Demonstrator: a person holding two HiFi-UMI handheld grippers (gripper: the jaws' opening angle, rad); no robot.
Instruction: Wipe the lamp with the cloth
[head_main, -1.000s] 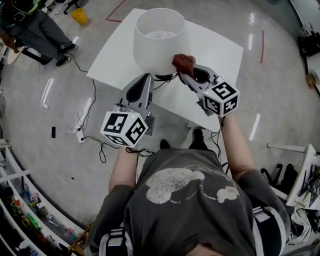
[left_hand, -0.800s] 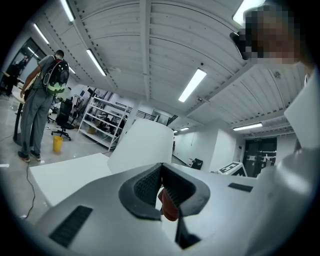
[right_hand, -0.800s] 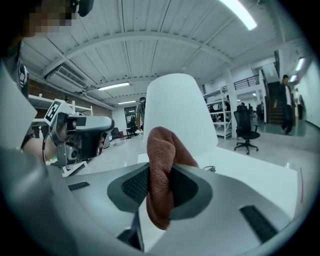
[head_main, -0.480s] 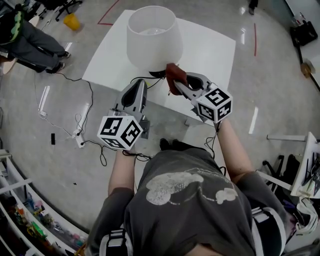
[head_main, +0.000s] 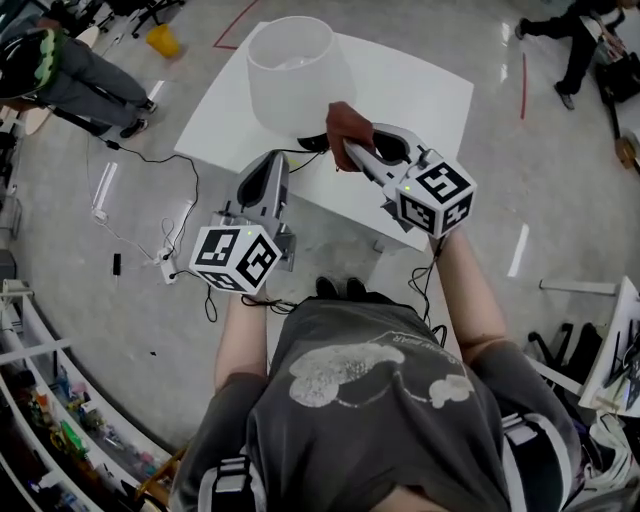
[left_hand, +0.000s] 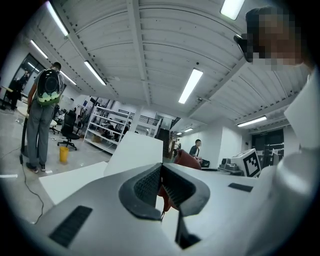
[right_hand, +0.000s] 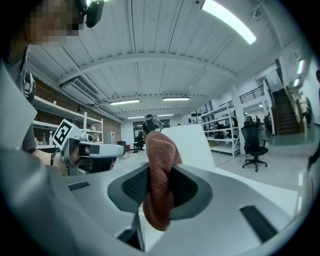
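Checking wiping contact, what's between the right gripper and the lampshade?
Only the cloth, clamped in the right gripper, lies between it and the lampshade; the head view shows this.
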